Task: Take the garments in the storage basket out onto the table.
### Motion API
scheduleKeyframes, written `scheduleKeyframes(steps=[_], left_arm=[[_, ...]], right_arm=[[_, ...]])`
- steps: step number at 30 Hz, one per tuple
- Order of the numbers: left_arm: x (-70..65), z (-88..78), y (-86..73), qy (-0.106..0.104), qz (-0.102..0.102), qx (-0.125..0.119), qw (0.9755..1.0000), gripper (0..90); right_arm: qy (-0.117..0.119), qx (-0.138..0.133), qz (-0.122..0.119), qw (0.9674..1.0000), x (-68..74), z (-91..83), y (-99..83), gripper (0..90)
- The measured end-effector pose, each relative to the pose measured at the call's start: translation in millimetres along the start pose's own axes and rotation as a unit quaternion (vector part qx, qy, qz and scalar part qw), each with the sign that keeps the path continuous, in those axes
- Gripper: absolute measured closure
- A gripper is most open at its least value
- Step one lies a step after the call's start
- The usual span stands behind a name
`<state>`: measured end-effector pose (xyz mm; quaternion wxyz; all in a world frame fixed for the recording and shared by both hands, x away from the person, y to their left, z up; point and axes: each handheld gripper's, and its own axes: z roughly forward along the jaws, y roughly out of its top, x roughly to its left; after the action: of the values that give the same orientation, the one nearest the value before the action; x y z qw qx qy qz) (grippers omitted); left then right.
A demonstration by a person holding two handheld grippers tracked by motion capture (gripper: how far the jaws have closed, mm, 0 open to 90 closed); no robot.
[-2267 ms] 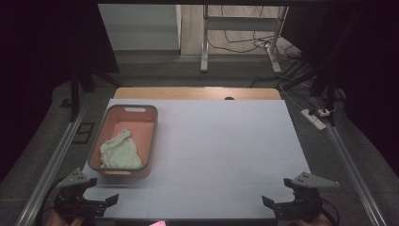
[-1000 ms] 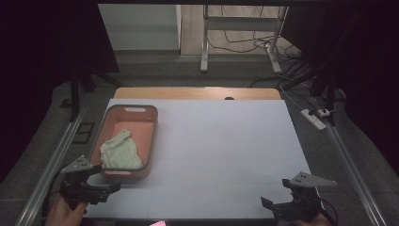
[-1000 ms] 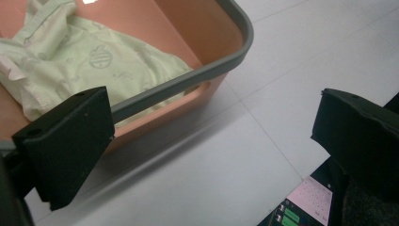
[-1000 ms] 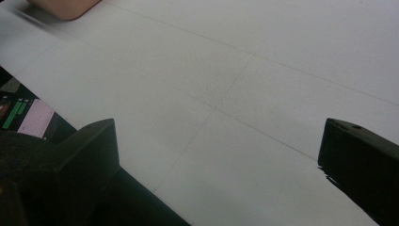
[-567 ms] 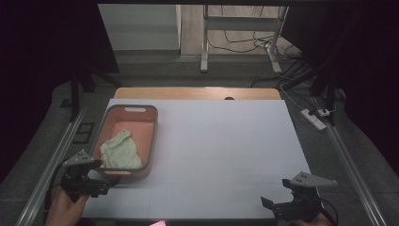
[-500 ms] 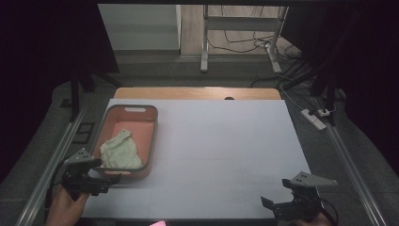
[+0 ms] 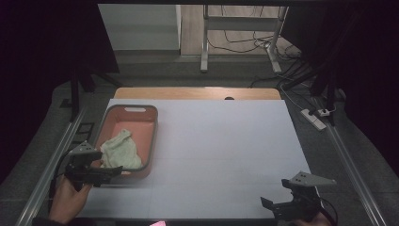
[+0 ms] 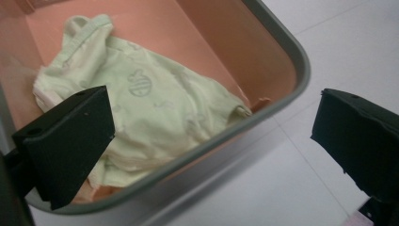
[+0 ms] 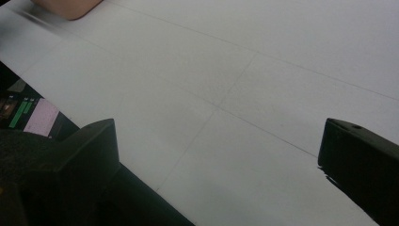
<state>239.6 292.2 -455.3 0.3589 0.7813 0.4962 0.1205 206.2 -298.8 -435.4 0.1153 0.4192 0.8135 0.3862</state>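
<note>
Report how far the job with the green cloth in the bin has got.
Nothing looks done yet: the pale green cloth lies crumpled in the pink bin, ungripped. In hand: the left tongs hang open at the bin's near corner, aimed at the cloth. Left: gripping and lifting it. The right tongs wait open over the white table.

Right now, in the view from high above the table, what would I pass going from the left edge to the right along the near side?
Left tongs held in a hand → pale green cloth in the pink tub → bare white tabletop → right tongs.
</note>
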Motion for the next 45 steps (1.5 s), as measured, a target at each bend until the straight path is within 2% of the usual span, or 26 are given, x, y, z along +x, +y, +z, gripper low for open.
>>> scheduleKeyframes(steps=[10, 22, 26, 32, 38, 39, 45], left_arm=[[9.4, 11.9, 10.8, 0.005, -0.004, 0.015, 0.9999, 0.4], [28.2, 30.8, 27.2, 0.008, -0.007, 0.049, 0.9987, 1.1], [33.0, 36.5, 33.0, 0.010, -0.012, 0.050, 0.9986, 0.1], [37.4, 44.5, 39.8, 0.013, -0.008, 0.055, 0.9984, 0.0], [42.9, 51.8, 48.6, 0.027, -0.005, 0.071, 0.9971, 0.0], [46.8, 52.9, 51.0, 0.023, -0.005, 0.080, 0.9965, 0.5], [55.6, 55.9, 55.8, 0.015, -0.005, 0.094, 0.9954, 1.6]], right_arm=[[0.001, 0.002, -0.002, 1.0000, 0.3, 0.6, 0.1, 0.0], [0.002, 0.006, -0.004, 1.0000, 0.6, 1.2, 0.3, 0.0], [0.001, 0.007, -0.004, 1.0000, 0.6, 1.3, 0.4, 0.0], [0.001, 0.007, -0.005, 1.0000, 0.5, 1.5, 0.4, 0.0], [0.001, 0.008, -0.005, 1.0000, 0.6, 1.7, 0.4, 0.0], [0.001, 0.008, -0.005, 1.0000, 0.6, 1.7, 0.4, 0.0], [0.000, 0.009, -0.006, 0.9999, 0.5, 1.7, 0.5, 0.0]])
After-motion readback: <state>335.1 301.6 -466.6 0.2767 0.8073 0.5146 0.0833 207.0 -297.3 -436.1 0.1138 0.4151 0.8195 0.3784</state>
